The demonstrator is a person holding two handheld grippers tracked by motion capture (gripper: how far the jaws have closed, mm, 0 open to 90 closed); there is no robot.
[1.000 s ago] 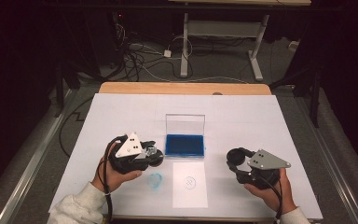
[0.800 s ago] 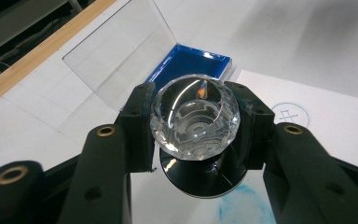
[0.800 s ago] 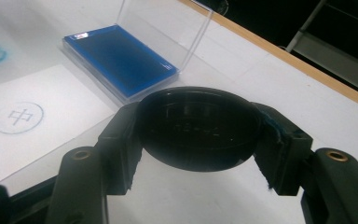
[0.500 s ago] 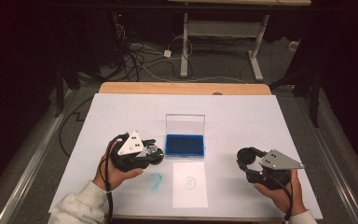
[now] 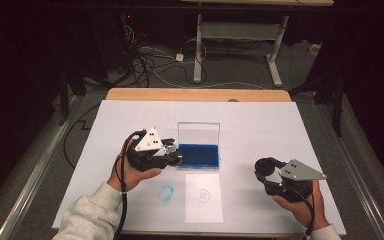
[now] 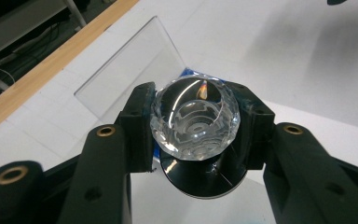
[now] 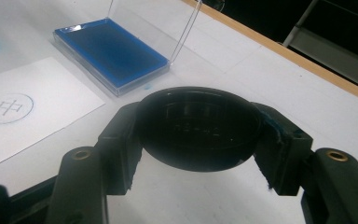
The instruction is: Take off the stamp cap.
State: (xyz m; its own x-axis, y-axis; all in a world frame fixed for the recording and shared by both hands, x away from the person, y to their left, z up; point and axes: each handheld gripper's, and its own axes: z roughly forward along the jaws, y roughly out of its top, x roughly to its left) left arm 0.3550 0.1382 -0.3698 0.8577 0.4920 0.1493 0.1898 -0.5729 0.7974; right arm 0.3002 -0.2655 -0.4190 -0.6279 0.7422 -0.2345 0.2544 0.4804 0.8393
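My left gripper [image 5: 171,156] is shut on a round stamp [image 6: 195,119] with a faceted clear top and a black base. It hovers at the left edge of the blue ink pad [image 5: 200,155], whose clear lid [image 5: 198,132] stands open behind it. My right gripper [image 5: 266,169] is shut on a round black cap [image 7: 198,128], held above the table to the right of the pad. A white paper sheet [image 5: 203,210] lies in front of the pad, bearing a round blue stamped mark [image 5: 203,195].
A smudged blue ring [image 5: 166,192] marks the white table cover [image 5: 260,125] left of the sheet. The wooden table edge [image 5: 195,95] runs along the far side, with cables and desk legs on the floor beyond.
My left gripper, with the stamp in it, has moved away from me and a little right, up to the ink pad's left edge. The right gripper shifted slightly right.
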